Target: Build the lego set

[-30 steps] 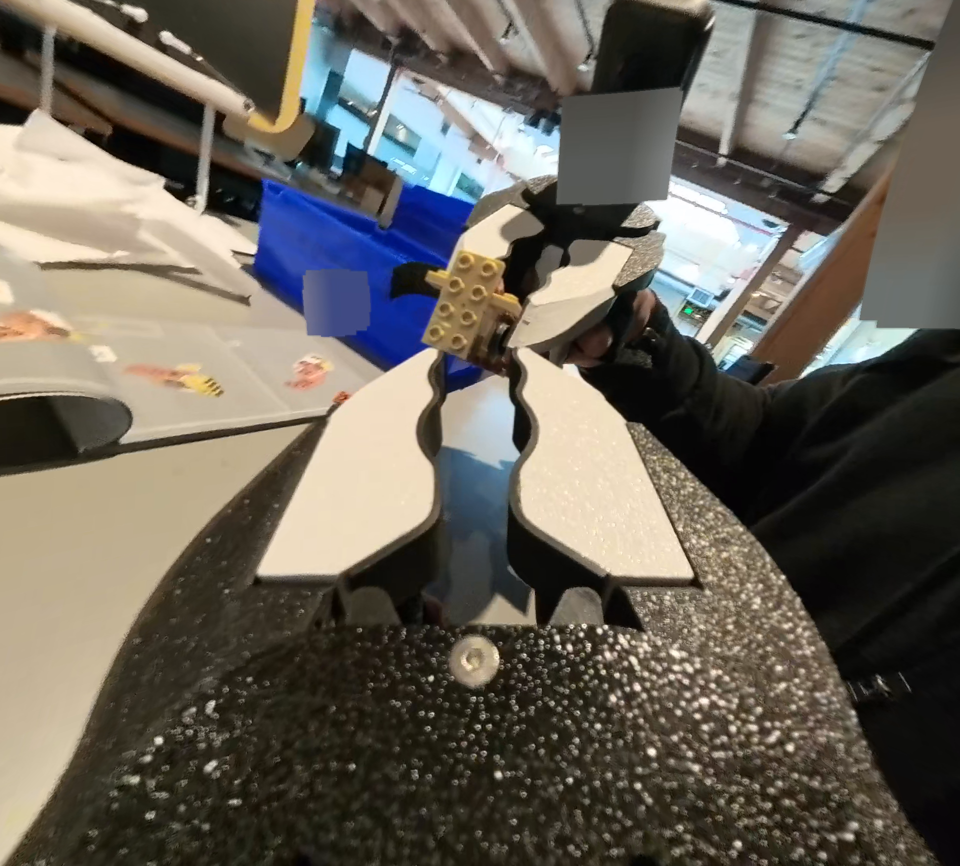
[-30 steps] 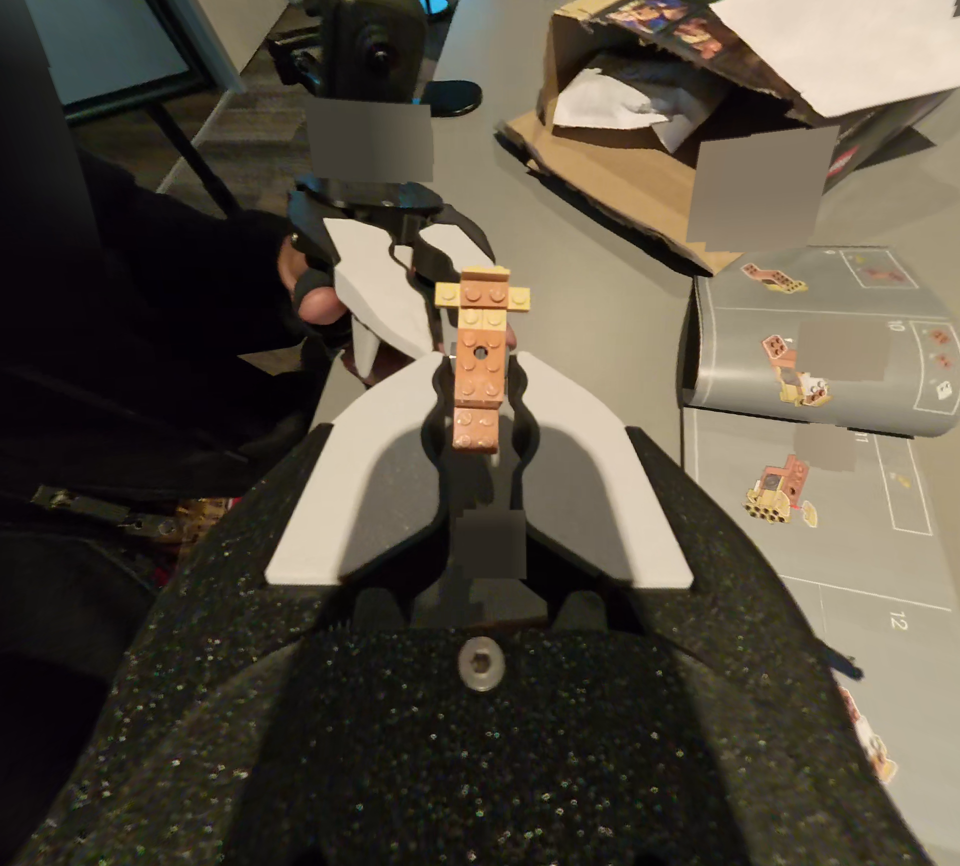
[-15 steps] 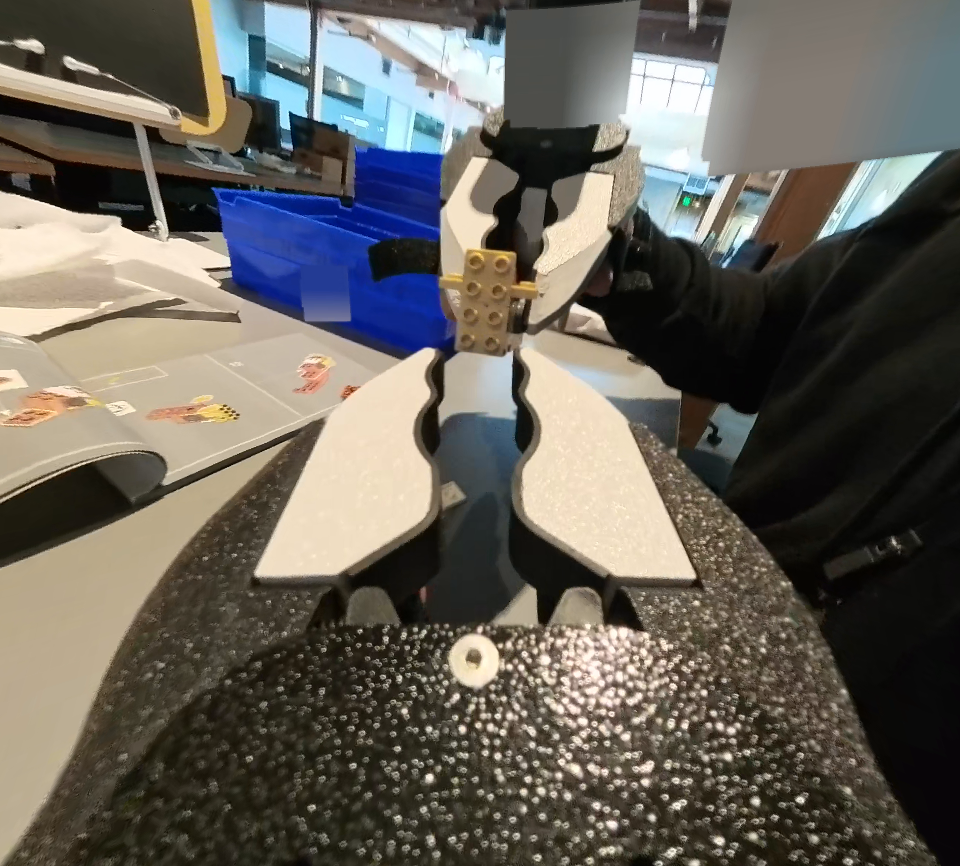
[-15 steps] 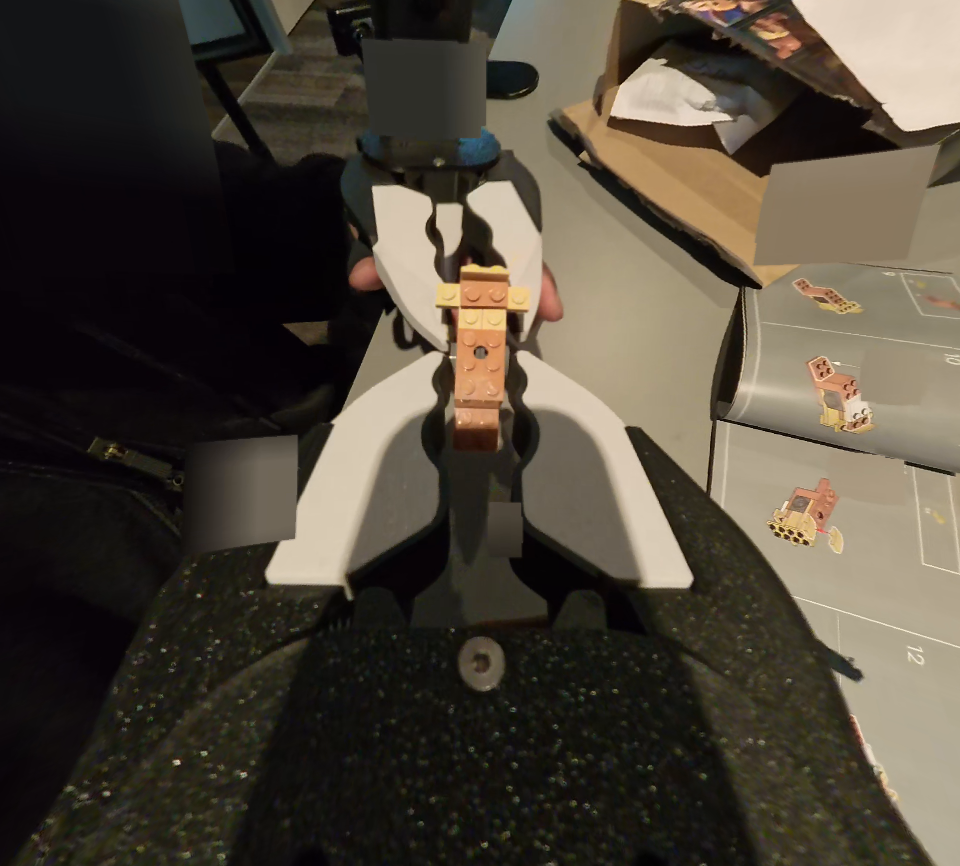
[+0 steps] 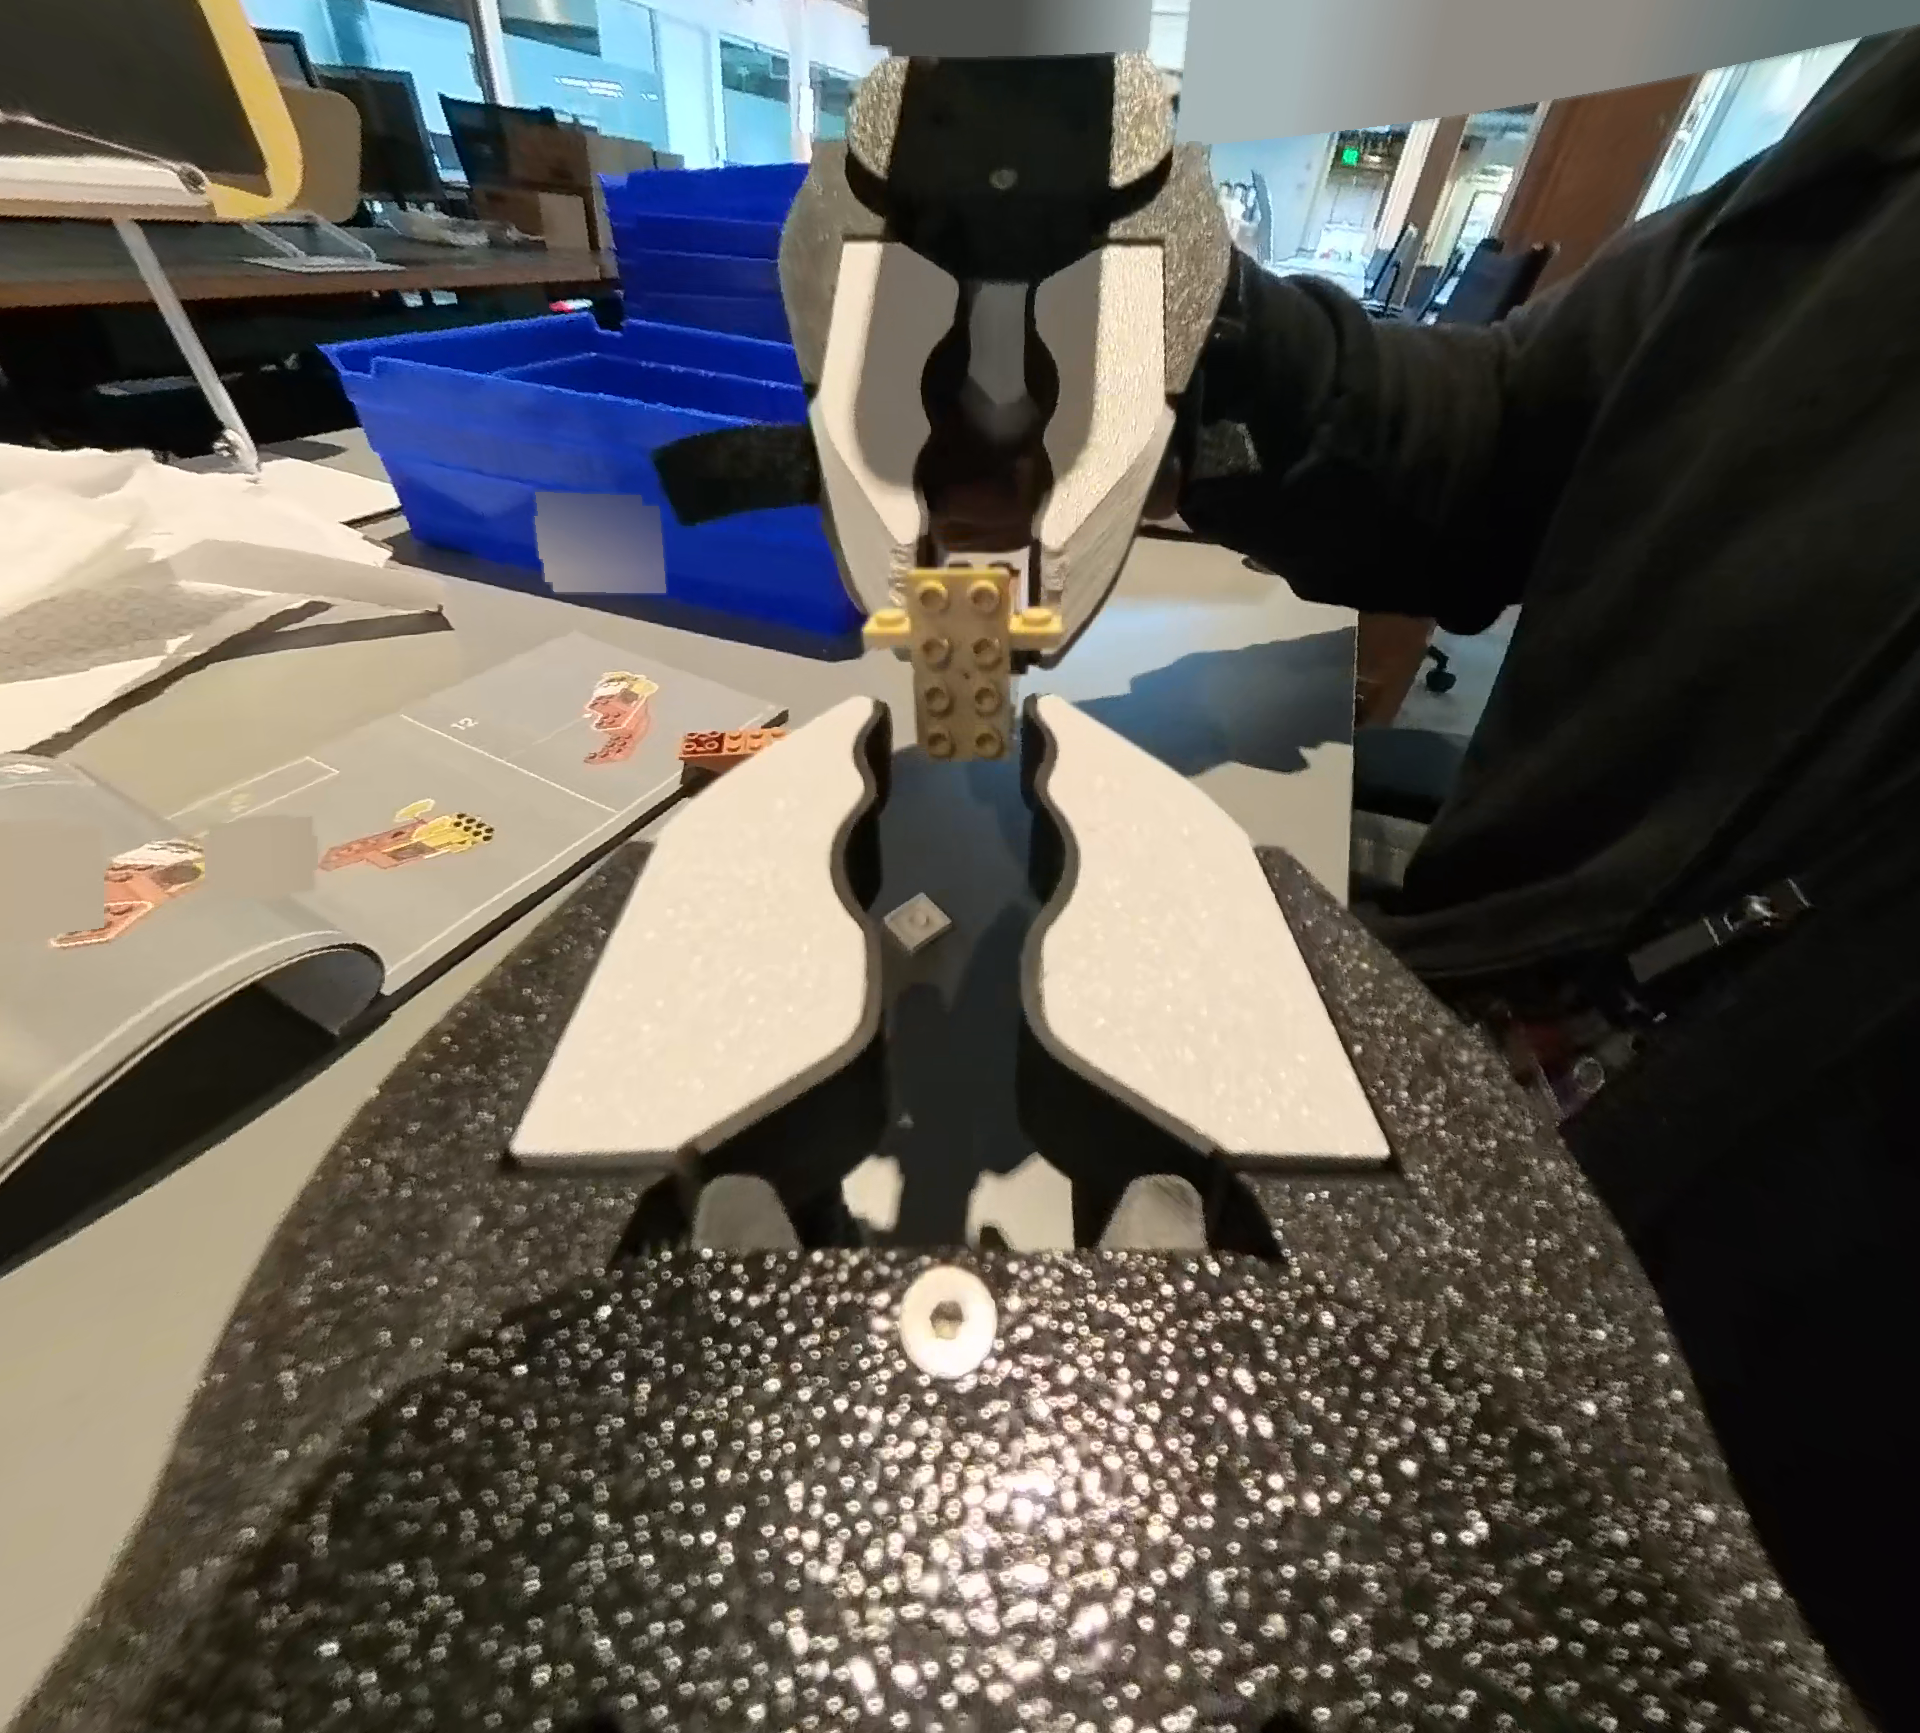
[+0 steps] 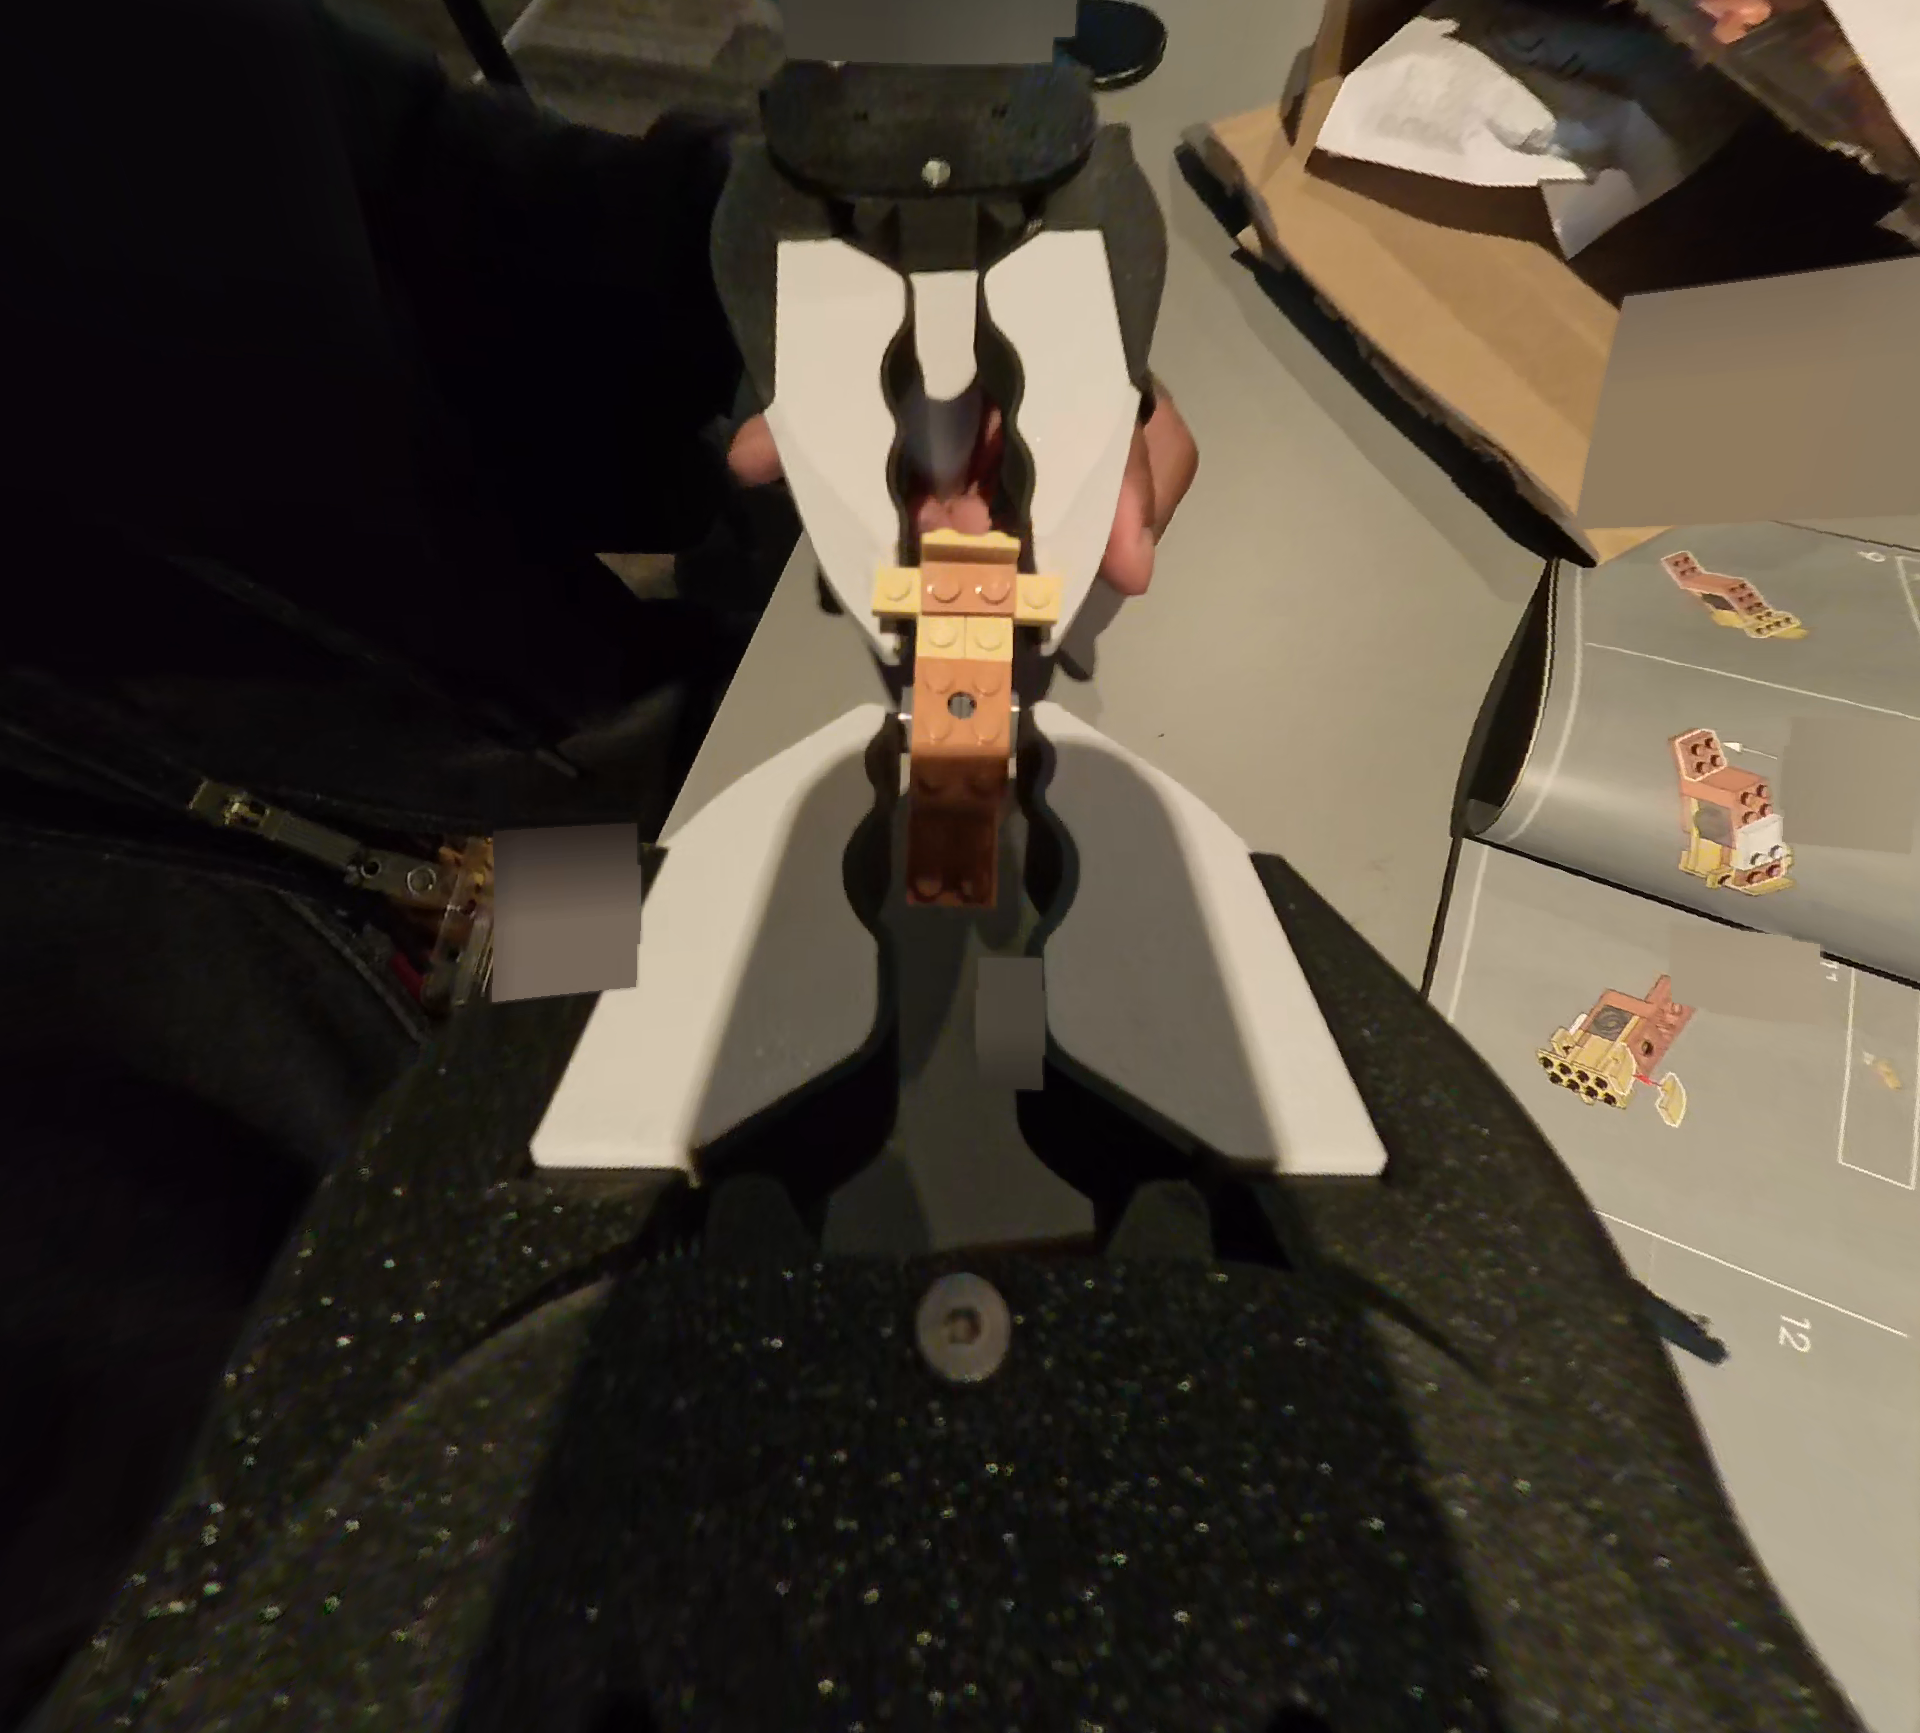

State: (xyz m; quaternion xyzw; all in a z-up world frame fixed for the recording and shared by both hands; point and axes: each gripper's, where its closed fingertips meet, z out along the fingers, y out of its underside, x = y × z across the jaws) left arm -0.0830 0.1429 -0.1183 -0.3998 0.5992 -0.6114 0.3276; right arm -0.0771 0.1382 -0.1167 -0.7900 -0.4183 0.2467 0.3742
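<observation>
Both grippers share one build. The left gripper (image 5: 958, 727) has a speckled black body, a pale hex screw and wavy-edged light-grey fingers (image 5: 727, 945). The right gripper (image 6: 956, 727) looks alike. A black zipped jacket sleeve (image 5: 1455, 478) fills the right of the frame.

The lego build (image 6: 961, 727) in the right claw (image 6: 961, 748) is smooth, shiny plastic. Both claws have rough, speckled black bodies and matt pale fingers (image 5: 727, 935). Right of that claw lie a torn cardboard box (image 6: 1455, 333) and a glossy paper booklet (image 6: 1683, 852) on the smooth tabletop (image 6: 1299, 644).
</observation>
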